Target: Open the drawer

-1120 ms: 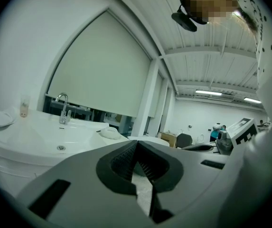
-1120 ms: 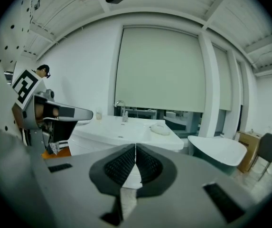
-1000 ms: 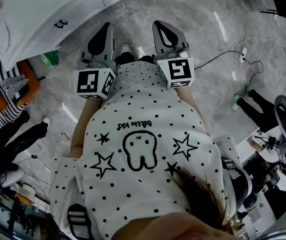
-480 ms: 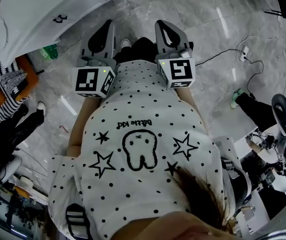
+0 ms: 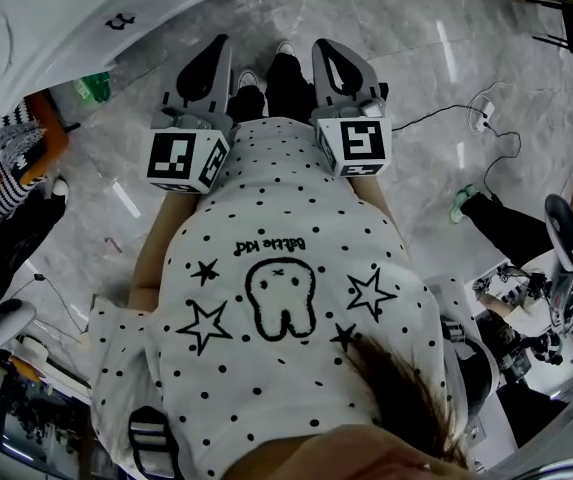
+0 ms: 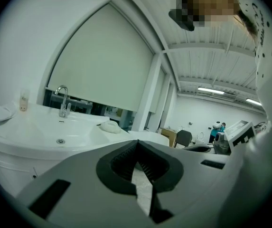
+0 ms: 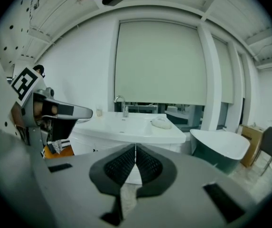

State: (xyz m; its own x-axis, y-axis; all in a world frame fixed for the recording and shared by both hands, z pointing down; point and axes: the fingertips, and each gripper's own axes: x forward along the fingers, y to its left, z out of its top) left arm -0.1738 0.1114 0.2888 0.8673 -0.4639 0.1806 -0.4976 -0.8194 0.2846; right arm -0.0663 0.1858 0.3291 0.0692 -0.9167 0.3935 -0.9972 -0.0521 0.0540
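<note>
beyond the left tongs (image 5: pixel 215 48), drawer (image 5: pixel 126 23) well apart, right tongs (image 5: pixel 326 50) farther

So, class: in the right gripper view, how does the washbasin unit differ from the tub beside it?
The washbasin unit is white all over, while the tub has a dark green outer wall. The washbasin unit carries a tap on top; the tub shows none. Both have smooth, white, rounded upper surfaces.

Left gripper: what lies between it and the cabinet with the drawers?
Only bare grey floor, as the head view shows. The left gripper, shut and empty, is short of the cabinet; a green object sits aside near its base.
</note>
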